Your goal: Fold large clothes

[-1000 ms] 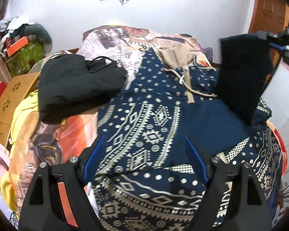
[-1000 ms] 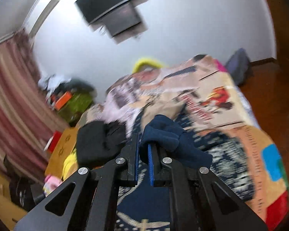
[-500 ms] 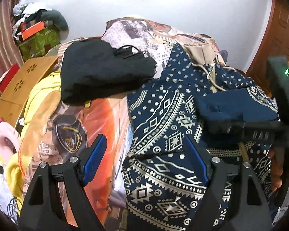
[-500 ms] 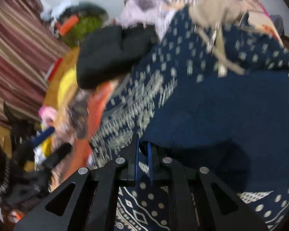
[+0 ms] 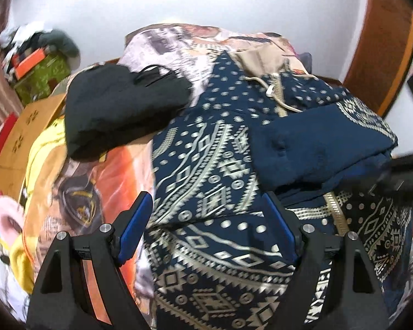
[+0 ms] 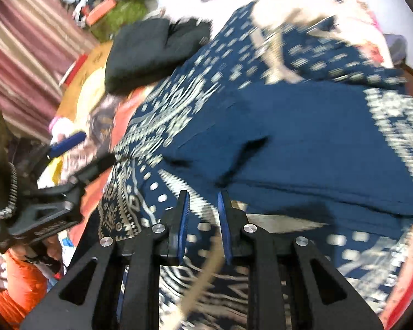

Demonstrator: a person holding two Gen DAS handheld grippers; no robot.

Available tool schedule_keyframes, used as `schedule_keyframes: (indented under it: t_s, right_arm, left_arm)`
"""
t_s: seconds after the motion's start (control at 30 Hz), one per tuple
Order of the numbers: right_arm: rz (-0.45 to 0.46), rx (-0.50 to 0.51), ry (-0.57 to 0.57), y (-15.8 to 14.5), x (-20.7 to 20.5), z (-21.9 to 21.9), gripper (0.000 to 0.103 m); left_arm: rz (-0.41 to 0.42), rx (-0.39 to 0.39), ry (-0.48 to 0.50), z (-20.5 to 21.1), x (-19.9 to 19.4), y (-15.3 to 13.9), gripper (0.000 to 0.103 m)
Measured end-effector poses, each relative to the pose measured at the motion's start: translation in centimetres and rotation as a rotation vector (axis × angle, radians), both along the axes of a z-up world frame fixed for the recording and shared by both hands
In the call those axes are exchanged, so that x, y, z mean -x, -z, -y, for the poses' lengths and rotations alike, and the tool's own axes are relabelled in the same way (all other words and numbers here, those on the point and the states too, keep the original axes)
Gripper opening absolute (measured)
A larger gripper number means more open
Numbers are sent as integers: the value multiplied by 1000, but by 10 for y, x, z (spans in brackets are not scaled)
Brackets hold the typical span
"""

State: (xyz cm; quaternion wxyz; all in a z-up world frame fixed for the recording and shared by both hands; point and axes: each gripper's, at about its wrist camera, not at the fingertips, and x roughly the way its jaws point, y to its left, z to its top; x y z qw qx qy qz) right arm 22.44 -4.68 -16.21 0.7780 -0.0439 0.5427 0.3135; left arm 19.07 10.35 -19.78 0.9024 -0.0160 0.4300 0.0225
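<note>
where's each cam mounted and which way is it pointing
Left wrist: sits on the left tool, aimed down along its wide-open fingers at the patterned hoodie on the bed, wall behind; the right tool shows at the right edge.
Right wrist: sits on the right tool, tilted steeply down at the hoodie's folded-over sleeve; its jaws are opening, nothing gripped; the left tool and a hand show at left.
Both share the hoodie, sleeve and black garment.
</note>
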Motion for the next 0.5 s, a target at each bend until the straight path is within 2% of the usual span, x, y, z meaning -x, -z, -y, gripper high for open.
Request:
schedule_keyframes:
  t_s: [0.1,0.17,0.23,0.37,0.43,0.5]
  right_arm:
    - [99,13,75,-19,-5,30,22]
    - [174,34,135,-30,-9,53,36]
    - [227,48,189,-36,-15,73,45]
    - [247,62,286,-39,-26,110,45]
    - [243,55,325,-37,-29,125,45]
    - [231,46,362,-32,-33,138,45]
  left_arm:
    - [-8,-54,45,19,-11,3,81]
    - [-32,-111,80,36,-21,12,81]
    - [-50,-152,107,48,-30,22,81]
    - [-78,-192,123,63,-45,38,81]
    - [-32,-212,116,68,-50,36,78]
    - [-7,-199,137,73,-55,34,74]
